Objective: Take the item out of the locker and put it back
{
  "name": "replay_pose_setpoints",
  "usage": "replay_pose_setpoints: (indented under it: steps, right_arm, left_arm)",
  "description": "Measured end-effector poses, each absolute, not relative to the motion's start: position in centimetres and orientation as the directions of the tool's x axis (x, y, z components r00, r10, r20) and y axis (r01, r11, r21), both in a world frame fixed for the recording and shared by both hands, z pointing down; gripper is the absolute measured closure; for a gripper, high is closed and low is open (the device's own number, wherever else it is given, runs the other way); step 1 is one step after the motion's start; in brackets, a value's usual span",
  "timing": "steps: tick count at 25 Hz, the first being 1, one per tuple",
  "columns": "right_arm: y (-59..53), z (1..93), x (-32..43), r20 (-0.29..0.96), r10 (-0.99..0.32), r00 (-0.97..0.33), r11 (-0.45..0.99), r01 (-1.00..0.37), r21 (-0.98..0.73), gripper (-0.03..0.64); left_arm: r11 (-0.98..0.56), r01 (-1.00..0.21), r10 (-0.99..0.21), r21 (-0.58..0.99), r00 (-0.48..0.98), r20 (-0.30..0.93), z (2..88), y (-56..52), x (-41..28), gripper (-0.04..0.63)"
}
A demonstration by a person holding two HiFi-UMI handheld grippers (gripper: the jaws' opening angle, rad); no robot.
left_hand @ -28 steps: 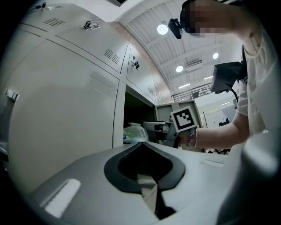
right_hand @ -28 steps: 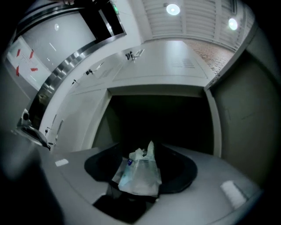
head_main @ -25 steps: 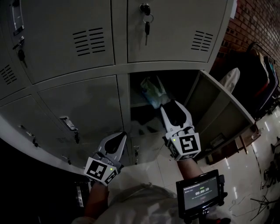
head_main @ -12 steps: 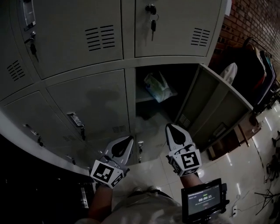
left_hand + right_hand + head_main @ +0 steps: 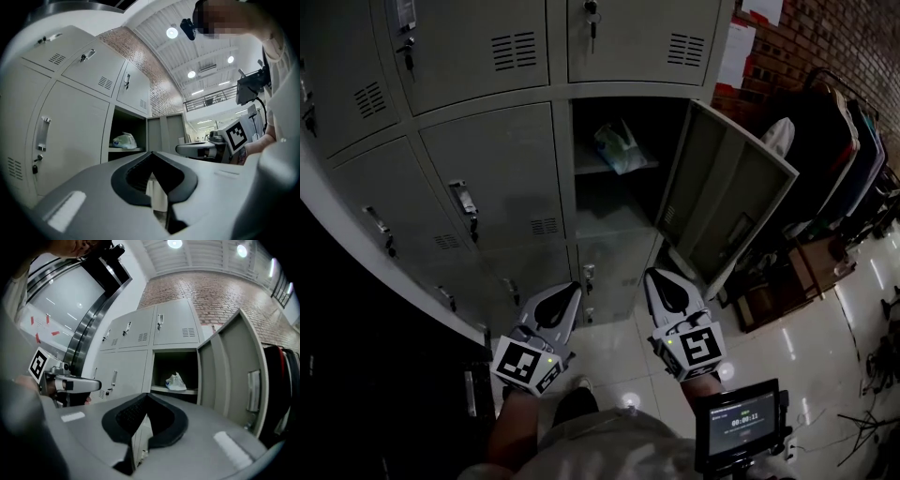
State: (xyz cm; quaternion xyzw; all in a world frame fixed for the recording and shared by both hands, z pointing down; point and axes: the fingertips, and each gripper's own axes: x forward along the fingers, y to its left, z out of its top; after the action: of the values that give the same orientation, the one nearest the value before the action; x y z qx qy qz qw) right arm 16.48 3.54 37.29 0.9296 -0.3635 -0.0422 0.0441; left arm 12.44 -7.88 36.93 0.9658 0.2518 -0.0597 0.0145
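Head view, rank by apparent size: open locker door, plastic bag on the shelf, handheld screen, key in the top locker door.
Largest to smallest:
1. open locker door, by far the largest
2. handheld screen, though it sits nearest the camera, which inflates it
3. plastic bag, somewhat smaller than the screen
4. key, smallest

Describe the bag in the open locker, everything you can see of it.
The bag is thin, crinkled plastic by the look, whitish with a green-blue tint, bunched to a peak on top. It sits slumped on the shelf inside the open locker. Nothing but the shelf visibly touches it.
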Motion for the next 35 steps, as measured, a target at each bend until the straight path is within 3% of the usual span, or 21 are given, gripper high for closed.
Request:
replay_pose_setpoints:
  steps: [11, 35]
  right_arm:
    - [7.1, 37.9, 7.9, -0.015, -0.712, 0.702, -0.698, -0.706, 0.119, 0.617]
    - [6.1, 38.4, 6.2, -0.009, -0.698, 0.716, -0.713, -0.694, 0.103, 0.617]
  left_arm:
    - [-0.898, 0.44, 0.437, 0.0, 0.892, -0.112, 37.1, -4.4, 4.0, 0.593]
    - [-0.902, 0.429, 0.432, -0.052, 0.896, -0.104, 36.5, -5.5, 2.2, 0.595]
